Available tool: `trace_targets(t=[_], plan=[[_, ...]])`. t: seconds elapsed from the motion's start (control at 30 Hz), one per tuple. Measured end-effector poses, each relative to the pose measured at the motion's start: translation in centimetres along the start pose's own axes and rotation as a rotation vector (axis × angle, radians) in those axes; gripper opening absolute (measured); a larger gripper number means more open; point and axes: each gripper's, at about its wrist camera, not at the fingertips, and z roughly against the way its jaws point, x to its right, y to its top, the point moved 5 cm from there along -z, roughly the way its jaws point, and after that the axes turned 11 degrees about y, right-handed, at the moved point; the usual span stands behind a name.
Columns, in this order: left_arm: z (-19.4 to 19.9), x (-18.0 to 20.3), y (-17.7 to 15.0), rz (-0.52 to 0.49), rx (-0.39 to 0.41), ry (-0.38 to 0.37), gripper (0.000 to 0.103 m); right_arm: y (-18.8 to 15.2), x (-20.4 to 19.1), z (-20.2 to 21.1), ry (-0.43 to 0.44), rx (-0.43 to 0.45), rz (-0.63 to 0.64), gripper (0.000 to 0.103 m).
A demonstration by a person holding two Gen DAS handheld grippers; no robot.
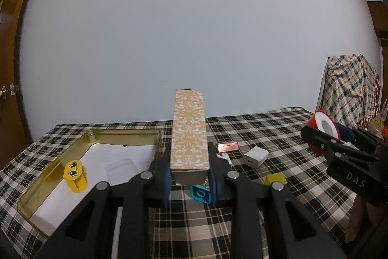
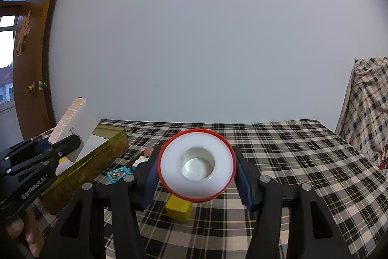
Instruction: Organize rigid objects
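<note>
Plaid-clothed tabletop, gold tin tray at its left, left gripper clenched on a tall orange patterned box just right of the tray, right gripper grasping a red-rimmed white cup farther right, above a yellow block.

Plaid tablecloth, wooden door

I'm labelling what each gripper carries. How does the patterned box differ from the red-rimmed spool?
The patterned box is a long, flat-sided carton, orange with white scrollwork; the red-rimmed spool is round, white-faced, with a hollow centre. The box sits in the left gripper, the spool in the right gripper. Both are held clear of the checked tablecloth.
</note>
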Motion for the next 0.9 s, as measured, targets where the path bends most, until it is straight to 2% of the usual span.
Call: trace_targets(t=[0.9], plan=[[-0.3, -3.5, -0.3, 0.027, -0.019, 0.037, 0.023, -0.1, -4.9, -1.7, 0.120, -0.010, 0.044, 0.058]])
